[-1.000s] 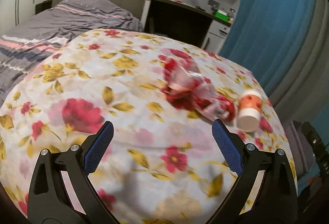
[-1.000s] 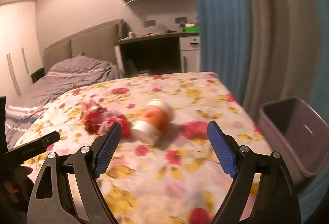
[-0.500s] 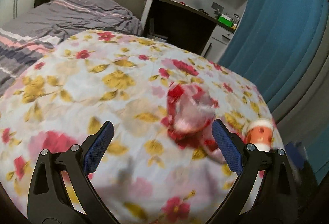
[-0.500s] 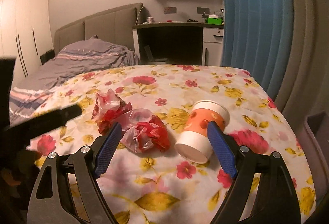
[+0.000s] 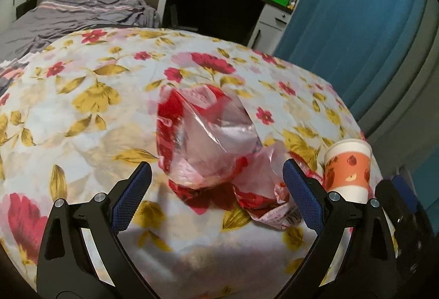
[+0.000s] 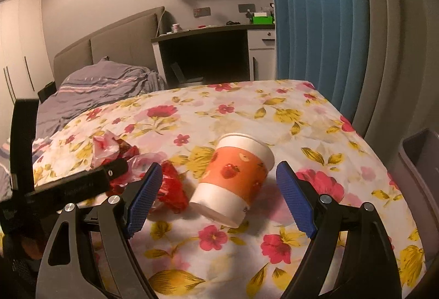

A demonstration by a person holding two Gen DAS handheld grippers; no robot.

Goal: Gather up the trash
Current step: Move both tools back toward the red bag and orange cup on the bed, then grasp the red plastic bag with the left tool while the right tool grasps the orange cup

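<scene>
On floral bedspread (image 6: 288, 112): apple-print paper cup (image 6: 236, 175), no legible writing; right hand-held gripper (image 6: 219, 196) wide.

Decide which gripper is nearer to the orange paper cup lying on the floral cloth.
Right. The right gripper has the paper cup lined up between its open jaws. The left gripper faces the crumpled plastic bag, with the cup off beyond its right finger.

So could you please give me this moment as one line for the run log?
phase: approach | left gripper: open, facing plastic wrapper | right gripper: open, facing paper cup on its side | bin: right of bed | nothing held
</scene>
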